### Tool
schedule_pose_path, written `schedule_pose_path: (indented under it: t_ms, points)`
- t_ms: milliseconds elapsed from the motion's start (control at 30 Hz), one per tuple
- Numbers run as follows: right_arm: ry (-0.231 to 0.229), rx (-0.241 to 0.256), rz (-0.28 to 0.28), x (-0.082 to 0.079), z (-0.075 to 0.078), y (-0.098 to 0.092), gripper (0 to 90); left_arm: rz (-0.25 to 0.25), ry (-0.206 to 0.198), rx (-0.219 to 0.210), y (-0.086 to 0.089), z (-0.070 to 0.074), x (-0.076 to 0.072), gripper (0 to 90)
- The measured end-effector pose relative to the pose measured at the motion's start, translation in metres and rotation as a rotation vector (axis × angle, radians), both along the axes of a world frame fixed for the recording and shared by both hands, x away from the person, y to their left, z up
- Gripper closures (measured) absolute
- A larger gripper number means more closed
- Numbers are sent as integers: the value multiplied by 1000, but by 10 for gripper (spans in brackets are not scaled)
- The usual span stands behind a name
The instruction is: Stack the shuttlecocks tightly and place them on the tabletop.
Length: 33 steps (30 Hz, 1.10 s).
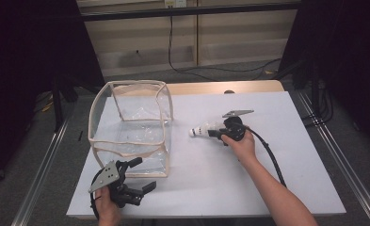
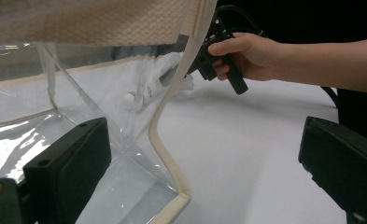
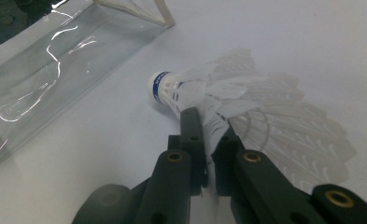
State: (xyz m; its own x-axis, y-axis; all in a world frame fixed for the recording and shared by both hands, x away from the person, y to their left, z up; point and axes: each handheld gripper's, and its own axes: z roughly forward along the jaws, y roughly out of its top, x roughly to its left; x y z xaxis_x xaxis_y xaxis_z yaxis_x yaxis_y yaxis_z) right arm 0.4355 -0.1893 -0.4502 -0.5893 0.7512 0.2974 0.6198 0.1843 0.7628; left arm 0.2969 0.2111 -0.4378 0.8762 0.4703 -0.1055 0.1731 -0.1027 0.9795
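- The shuttlecock's feathers were partly hidden behind the right gripper's jaws, which pinched them.
- Its cork pointed toward the clear bag.
- The left gripper's jaws stood spread.

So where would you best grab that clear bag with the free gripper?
Probably by the cream-trimmed rim of the clear bag, at the near corner, coming in from the open top. The trim is a firm edge, while the plastic walls are slack and slippery. The left gripper is open beside that corner; the right gripper holds the shuttlecock.
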Motion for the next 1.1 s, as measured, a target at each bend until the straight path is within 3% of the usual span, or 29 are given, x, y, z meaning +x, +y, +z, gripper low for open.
schedule_pose_path:
  t_ms: [667,900,1100]
  points:
    - [-1,15,39,-9,15,-7,879,0,-4,-4,1,1,-1,25]
    - [18,11,51,-12,7,-3,865,-1,-4,-7,1,1,-1,25]
    - [25,33,71,-12,3,0,786,-2,-4,-5,0,1,-1,25]
